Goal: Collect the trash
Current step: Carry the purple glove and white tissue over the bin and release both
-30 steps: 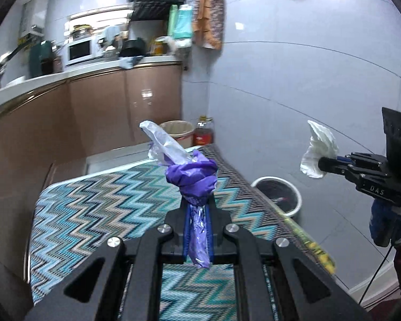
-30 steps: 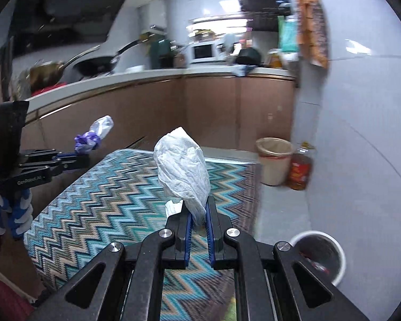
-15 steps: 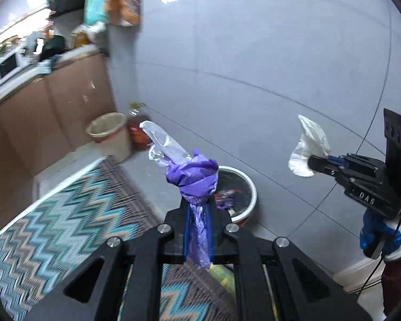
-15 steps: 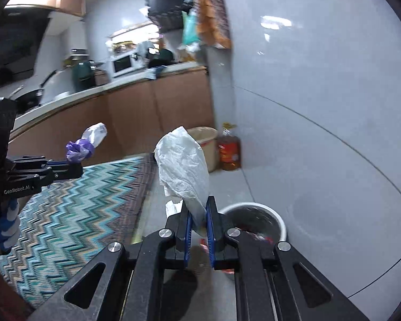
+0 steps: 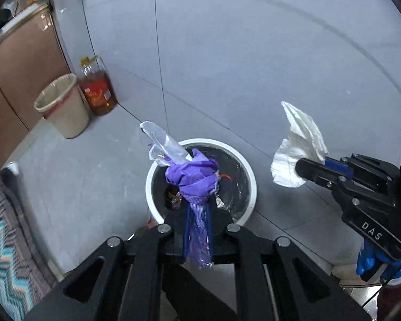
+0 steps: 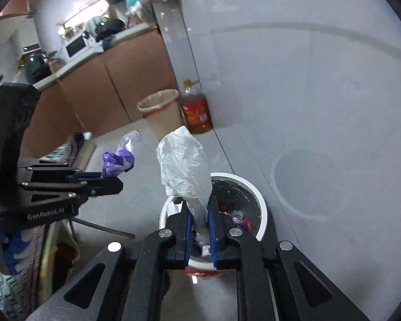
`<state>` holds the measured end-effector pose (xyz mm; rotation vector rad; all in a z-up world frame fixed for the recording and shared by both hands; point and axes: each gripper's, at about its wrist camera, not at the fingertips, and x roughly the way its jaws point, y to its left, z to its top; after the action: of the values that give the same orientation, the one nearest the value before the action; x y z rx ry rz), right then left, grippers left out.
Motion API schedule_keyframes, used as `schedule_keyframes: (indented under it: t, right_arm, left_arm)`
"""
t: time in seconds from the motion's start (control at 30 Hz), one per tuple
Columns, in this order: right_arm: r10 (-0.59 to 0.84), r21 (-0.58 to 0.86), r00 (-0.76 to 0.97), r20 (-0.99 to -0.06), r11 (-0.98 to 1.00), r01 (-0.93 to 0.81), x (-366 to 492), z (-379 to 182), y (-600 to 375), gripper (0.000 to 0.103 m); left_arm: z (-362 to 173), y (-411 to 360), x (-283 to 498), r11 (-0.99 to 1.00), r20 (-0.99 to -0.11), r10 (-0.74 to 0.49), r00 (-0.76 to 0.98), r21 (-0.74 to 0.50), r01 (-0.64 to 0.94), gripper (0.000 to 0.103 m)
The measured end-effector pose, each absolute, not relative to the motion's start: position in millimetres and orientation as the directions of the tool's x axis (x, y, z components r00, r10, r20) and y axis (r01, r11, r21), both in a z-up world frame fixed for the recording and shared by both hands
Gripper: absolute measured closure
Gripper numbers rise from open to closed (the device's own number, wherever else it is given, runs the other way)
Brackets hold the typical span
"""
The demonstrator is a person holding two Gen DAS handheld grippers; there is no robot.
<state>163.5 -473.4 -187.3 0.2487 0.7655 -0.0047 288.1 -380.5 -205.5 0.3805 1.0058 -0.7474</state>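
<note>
While left tongs [image 5: 197,230] pinch purple wrapper [image 5: 192,176], right tongs [image 6: 200,230] pinch white tissue [image 6: 184,165]; both above the bin [image 5: 250,176].

Open bin mouth [image 5: 250,171] below tongs

Both views are evenly and fairly brightly lit, with cool light spread over the grey wall [image 6: 320,85]. The right wrist view shows small glare spots at twelve o'clock and a washed-out bright patch at eleven. Fisheye bending curves the tile seams, and black vignetting rings every edge. Shadows are soft; the near foreground stays sharp.
</note>
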Motion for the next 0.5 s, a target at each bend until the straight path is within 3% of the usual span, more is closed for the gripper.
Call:
schedule_keyframes:
  t: [0.2,0.37,0.5]
  right_arm:
    - [0.087,0.215,0.67,-0.737,0.97,0.112,198.8,-220.6,-479.9,0.088]
    - [0.071,0.193,0.629,-0.774,0.973,0.129,219.8,-245.0,-483.5,0.063]
    - [0.056,0.182,0.606,-0.794,0.972,0.147,218.9,-258.3,-488.8,0.06]
  left_arm:
    - [-243.4,-401.5,319.3,0.696,-0.889,-0.353,0.291,-0.041,0.717,0.092]
    - [-266.4,-405.2,343.8,0.713,-0.904,-0.338,0.262,-0.064,0.698,0.091]
    - [-275.8,-405.2,352.6,0.72,-0.908,-0.346,0.235,-0.096,0.687,0.084]
